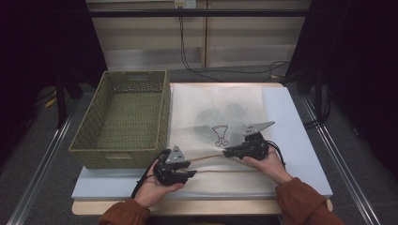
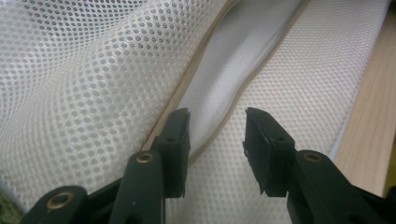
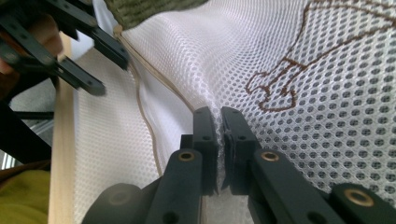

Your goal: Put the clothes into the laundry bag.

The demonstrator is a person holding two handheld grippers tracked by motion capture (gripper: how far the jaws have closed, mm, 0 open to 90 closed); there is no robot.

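A: The white mesh laundry bag (image 1: 220,112) lies flat on the bench (image 1: 300,136), beside the wicker basket (image 1: 123,117). Which step?

B: Opening its mouth, likely. The right gripper (image 3: 219,122) pinches the top mesh layer.

A: The left gripper (image 2: 215,140)?

B: Jaws part-open astride the tan hem (image 2: 233,95), gripping nothing. Next it should close there.

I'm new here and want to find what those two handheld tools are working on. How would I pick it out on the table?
Start at the olive-green woven basket on the table's left; immediately to its right, on a pale blue foam board, lies a flat white mesh fabric bag. A brown outline drawing is stitched on it, and beige trim edges its opening near the person.
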